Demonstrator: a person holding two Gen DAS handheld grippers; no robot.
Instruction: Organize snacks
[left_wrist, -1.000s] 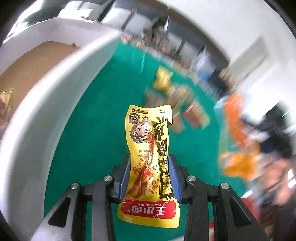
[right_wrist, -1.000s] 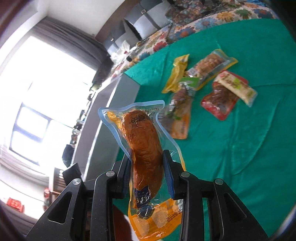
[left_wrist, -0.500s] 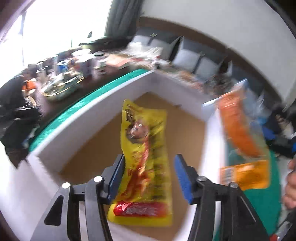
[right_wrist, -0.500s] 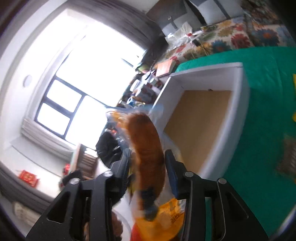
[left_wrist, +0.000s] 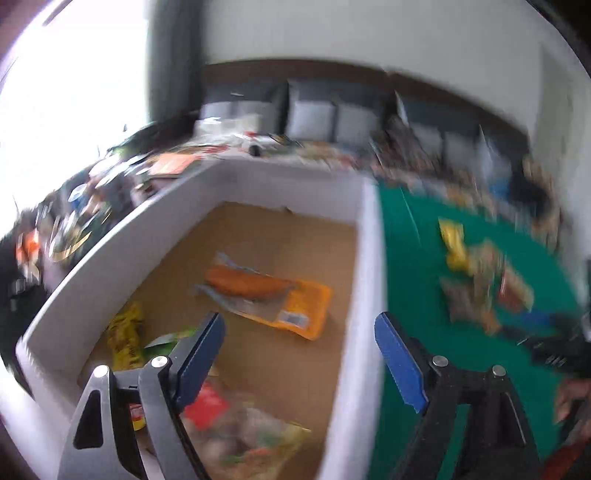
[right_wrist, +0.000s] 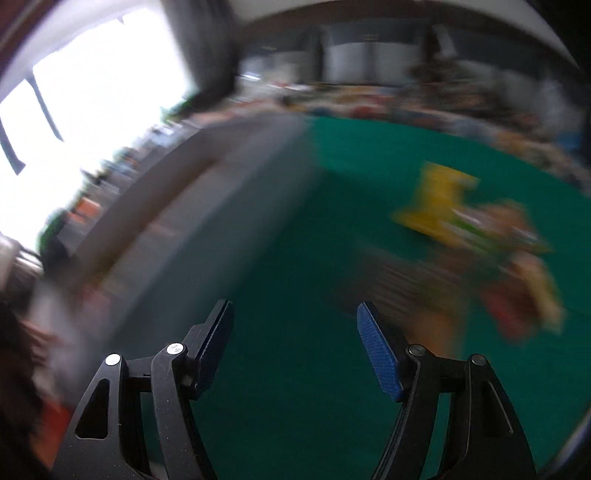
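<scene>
Snacks lie sorted inside a white-walled cardboard box (left_wrist: 364, 266) with a brown floor: an orange sausage pouch (left_wrist: 266, 295), a yellow packet (left_wrist: 125, 338) and a clear mixed bag (left_wrist: 243, 435). The left gripper (left_wrist: 299, 354) hangs above, jaws apart and empty. The right gripper (right_wrist: 295, 343), equally spread, faces blurred packets (right_wrist: 476, 243) waiting on the green cloth (right_wrist: 314, 369).
</scene>
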